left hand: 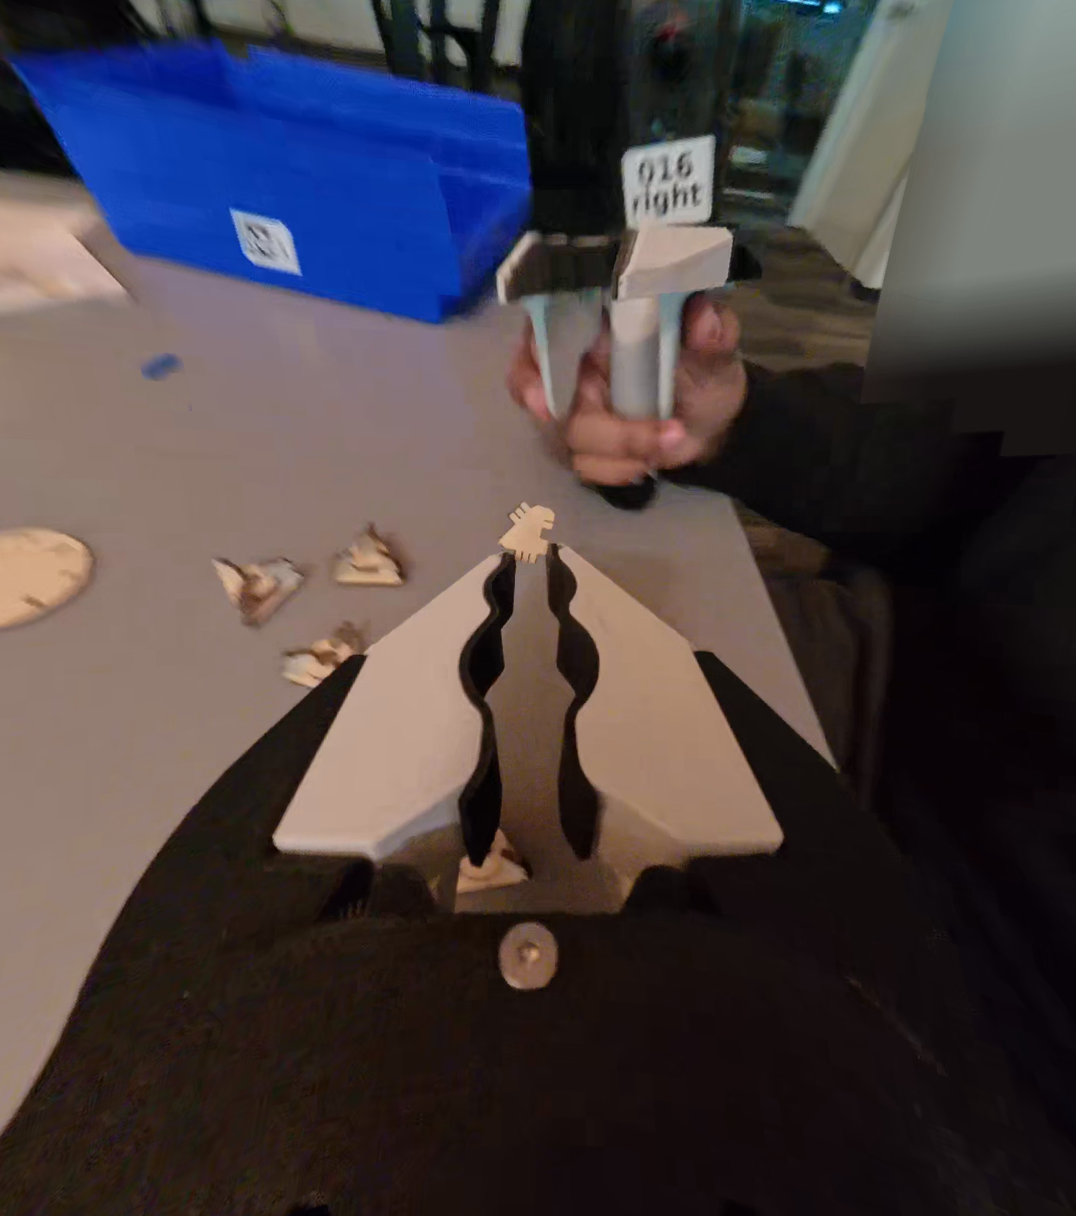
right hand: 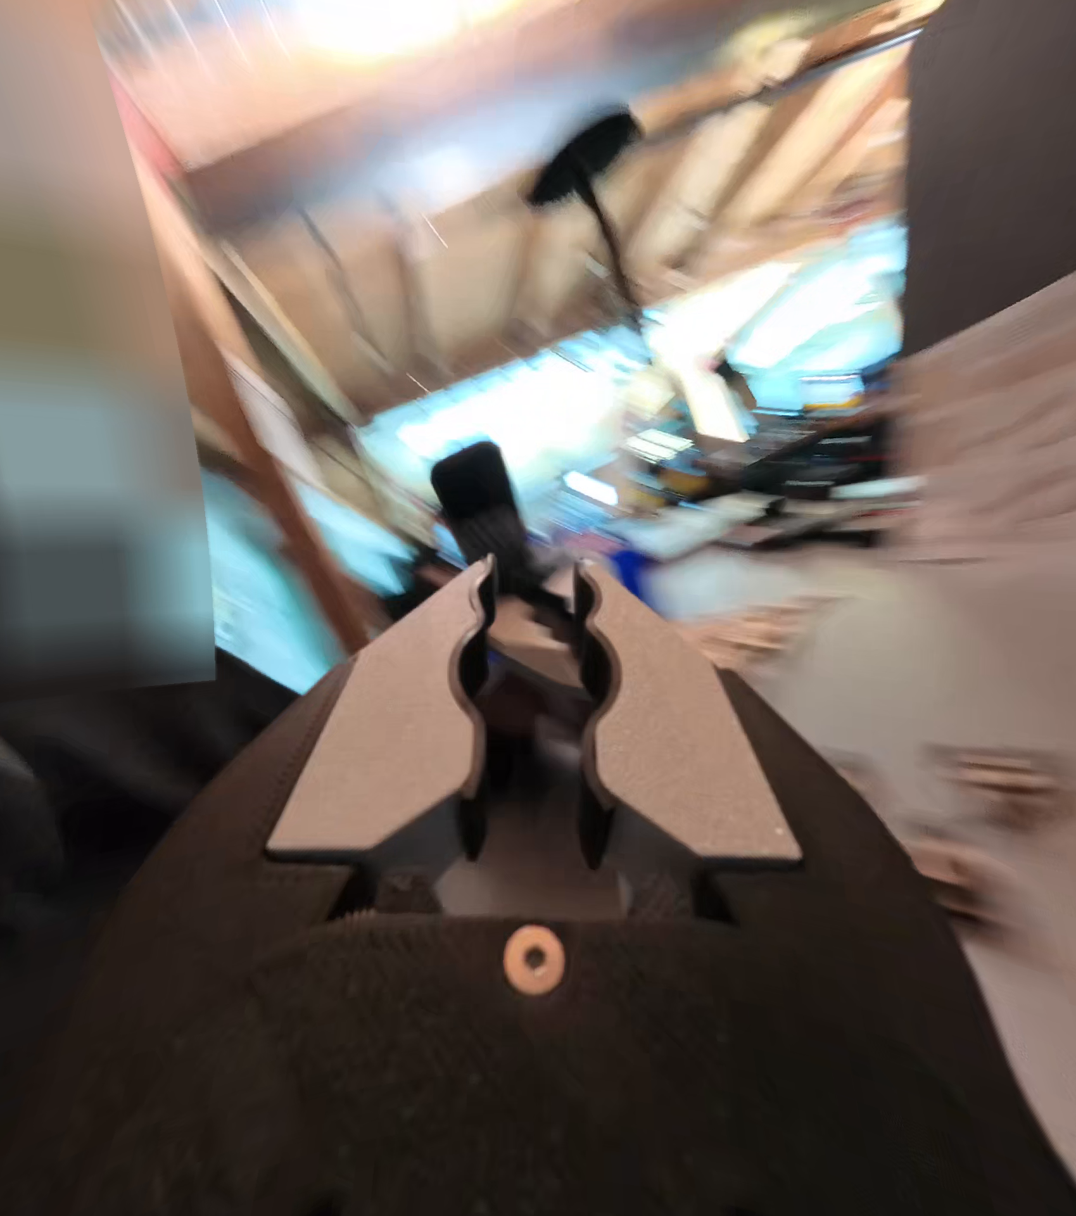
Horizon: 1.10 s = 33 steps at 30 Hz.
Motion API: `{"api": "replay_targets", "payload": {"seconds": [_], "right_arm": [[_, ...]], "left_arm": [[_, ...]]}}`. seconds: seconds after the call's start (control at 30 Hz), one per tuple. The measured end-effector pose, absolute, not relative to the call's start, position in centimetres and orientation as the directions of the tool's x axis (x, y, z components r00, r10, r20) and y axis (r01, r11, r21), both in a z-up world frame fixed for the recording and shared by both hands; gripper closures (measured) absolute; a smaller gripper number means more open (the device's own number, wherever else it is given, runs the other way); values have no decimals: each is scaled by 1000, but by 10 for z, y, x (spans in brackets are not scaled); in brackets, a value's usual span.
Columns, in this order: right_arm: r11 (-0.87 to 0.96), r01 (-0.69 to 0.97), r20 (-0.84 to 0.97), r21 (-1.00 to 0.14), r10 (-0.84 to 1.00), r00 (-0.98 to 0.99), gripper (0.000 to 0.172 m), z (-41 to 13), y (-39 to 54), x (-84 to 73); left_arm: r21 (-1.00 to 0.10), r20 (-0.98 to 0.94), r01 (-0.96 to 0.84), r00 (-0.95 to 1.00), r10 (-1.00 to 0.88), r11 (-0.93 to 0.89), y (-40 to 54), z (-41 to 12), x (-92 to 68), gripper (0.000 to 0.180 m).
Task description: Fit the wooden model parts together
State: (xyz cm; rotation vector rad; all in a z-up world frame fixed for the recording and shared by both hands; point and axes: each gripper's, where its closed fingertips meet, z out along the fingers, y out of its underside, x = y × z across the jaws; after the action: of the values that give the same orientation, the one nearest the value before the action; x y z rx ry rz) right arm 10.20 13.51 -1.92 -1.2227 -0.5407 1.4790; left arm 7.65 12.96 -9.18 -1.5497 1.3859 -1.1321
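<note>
A grey tabletop [left hand: 127, 757] carries a blue bin [left hand: 298, 177] at its far side, a round wooden disc [left hand: 5, 579] at the left and several small wooden cut-outs [left hand: 367, 559]. The left tool [left hand: 530, 558] pinches a small, flat wooden notched piece [left hand: 527, 532] at its very tips, jaws narrow. The right tool [left hand: 594, 411], fingers pointing down beyond that piece, stands a little apart with nothing visible between them; its own view is blurred.

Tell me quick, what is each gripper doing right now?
Left gripper: closed on a small wooden piece.
Right gripper: open, holding nothing.
</note>
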Motion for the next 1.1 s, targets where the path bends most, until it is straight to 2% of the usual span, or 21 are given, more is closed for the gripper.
{"api": "replay_targets", "payload": {"seconds": [0.07,0.13,0.2,0.27,0.4,0.6,0.8,1.1], "right_arm": [[-84,-304,-193,-949,917,349,146,-28,140,110],[97,-236,-19,-967,894,447,152,-27,136,121],[177,-214,60,-961,885,462,158,-26,129,122],[151,-168,77,-974,921,381,164,-32,118,109],[31,-117,2,-993,972,235,152,-42,102,86],[29,-32,24,-999,987,160,151,-52,86,66],[-59,-105,-65,-993,996,54,153,-44,73,57],[-37,-81,-40,-996,999,35,161,-47,67,54]], "left_arm": [[-921,250,-320,-47,-967,-222,123,-92,72,172],[-911,334,-291,-106,-937,-292,119,-85,67,172],[-893,408,-279,-176,-896,-352,113,-79,64,173],[-864,486,-287,-259,-835,-414,103,-75,61,173],[-818,572,-336,-387,-723,-467,82,-71,60,172],[-771,632,-347,-515,-578,-534,63,-58,60,172],[-753,652,-374,-537,-536,-542,56,-58,60,172],[-746,657,-394,-568,-496,-537,48,-56,60,172]]}}
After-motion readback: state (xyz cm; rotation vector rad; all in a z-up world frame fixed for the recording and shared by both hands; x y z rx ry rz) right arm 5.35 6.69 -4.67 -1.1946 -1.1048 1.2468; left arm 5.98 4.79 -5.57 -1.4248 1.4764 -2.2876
